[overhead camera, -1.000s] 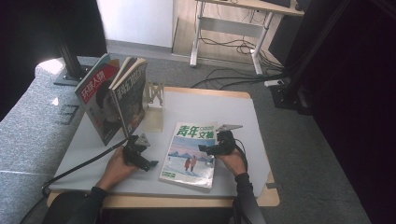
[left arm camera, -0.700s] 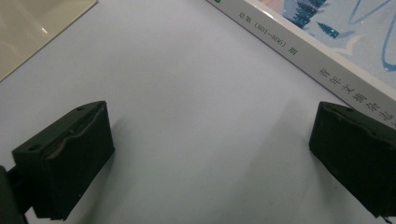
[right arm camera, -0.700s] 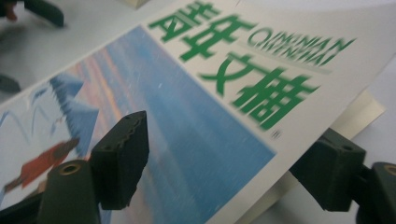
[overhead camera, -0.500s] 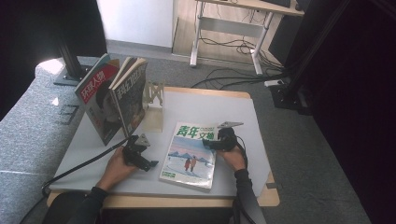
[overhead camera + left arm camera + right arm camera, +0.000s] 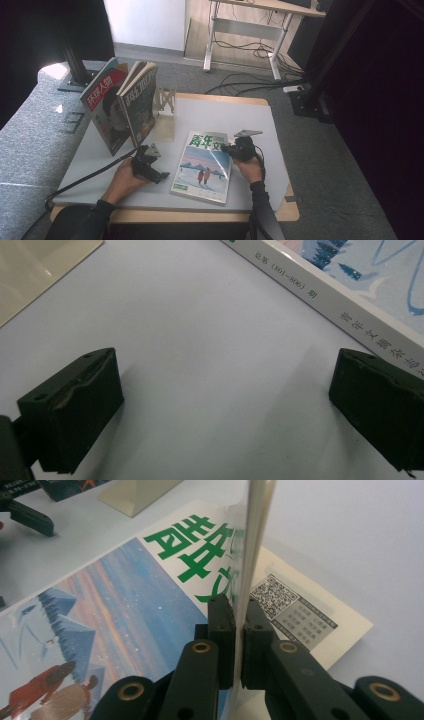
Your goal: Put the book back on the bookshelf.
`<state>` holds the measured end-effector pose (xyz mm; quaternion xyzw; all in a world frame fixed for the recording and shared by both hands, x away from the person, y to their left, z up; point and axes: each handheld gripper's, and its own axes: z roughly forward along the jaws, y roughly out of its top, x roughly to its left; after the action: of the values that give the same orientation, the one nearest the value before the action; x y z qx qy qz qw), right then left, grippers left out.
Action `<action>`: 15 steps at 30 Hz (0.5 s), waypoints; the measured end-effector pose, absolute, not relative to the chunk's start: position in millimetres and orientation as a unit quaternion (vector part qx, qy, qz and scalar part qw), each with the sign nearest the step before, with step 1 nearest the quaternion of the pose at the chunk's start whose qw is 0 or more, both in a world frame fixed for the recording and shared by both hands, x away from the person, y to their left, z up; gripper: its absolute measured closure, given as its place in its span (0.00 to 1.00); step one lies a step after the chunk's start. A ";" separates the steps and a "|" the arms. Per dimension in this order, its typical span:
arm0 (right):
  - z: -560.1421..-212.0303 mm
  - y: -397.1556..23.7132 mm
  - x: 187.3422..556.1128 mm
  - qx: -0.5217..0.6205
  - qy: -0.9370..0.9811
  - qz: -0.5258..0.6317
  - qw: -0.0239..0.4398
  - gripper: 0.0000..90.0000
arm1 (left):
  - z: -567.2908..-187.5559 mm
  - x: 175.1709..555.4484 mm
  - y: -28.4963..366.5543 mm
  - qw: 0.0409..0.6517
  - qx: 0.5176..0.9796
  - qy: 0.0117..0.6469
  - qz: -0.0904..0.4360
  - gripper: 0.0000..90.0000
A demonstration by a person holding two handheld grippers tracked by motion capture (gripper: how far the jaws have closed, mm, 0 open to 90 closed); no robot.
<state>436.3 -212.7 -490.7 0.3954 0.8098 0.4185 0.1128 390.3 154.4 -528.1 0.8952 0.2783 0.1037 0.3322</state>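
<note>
The right gripper (image 5: 238,630) is seen clamped on the front cover (image 5: 252,545) of the magazine (image 5: 202,167) – its jaws have just been closing, and the cover's raised edge is pinched between the pads, with the page underneath (image 5: 300,615) laid bare. The magazine is laid flat near the front of the grey desk (image 5: 250,117), between the two hands. The left gripper (image 5: 147,165) is rested on the desk just left of the magazine's spine (image 5: 325,295), jaws held wide apart – nothing is gripped. Farther back, two more magazines (image 5: 122,107) are propped upright against a beige bookend (image 5: 164,112).
</note>
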 end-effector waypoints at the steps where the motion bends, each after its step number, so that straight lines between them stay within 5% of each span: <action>1: -489.7 -212.6 435.0 0.393 0.810 0.421 0.115 0.95 | -528.1 389.6 154.3 0.334 0.895 0.278 0.105 0.02; 9: -483.0 -210.9 425.1 0.375 0.809 0.431 0.137 0.95 | -526.4 388.5 154.6 0.332 0.894 0.283 0.101 0.05; 15: -476.4 -211.4 417.0 0.362 0.806 0.442 0.153 0.95 | -515.1 390.2 156.9 0.345 0.889 0.292 0.073 0.17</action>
<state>417.0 -211.4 -476.4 0.3621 0.8065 0.4416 0.1533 390.2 156.9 -515.1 0.8891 0.2919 0.0734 0.3448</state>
